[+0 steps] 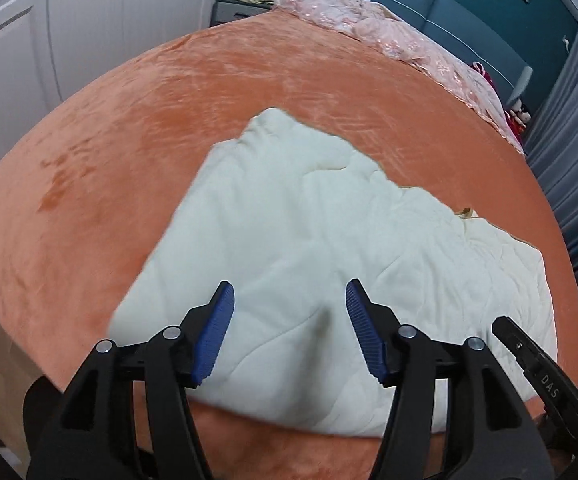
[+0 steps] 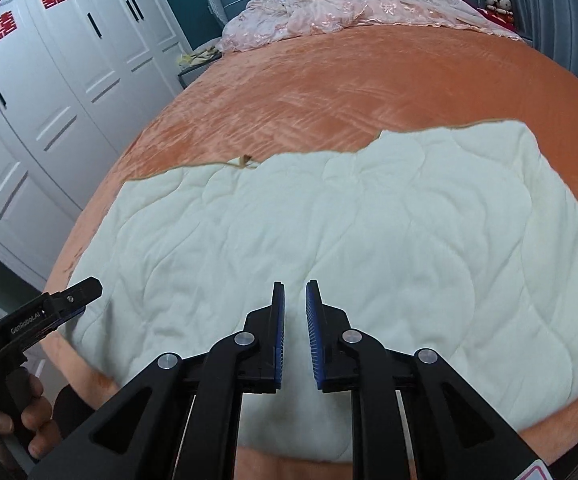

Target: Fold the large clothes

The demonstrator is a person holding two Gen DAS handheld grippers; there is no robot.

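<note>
Cream quilted padded garment (image 2: pixel 329 240) spread flat on orange plush bed cover (image 2: pixel 329 88), long axis across bed, parallel to pink lace bedding (image 2: pixel 349 12) at headboard. Left tongs (image 1: pixel 289 304) wide apart, nothing between; right tongs (image 2: pixel 295 300) narrowly parted, nothing gripped, both above near edge

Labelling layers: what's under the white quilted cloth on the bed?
The white quilted cloth lies on an orange plush bedspread, which shows all round it. Whatever sits beneath the cloth's middle is covered.
</note>
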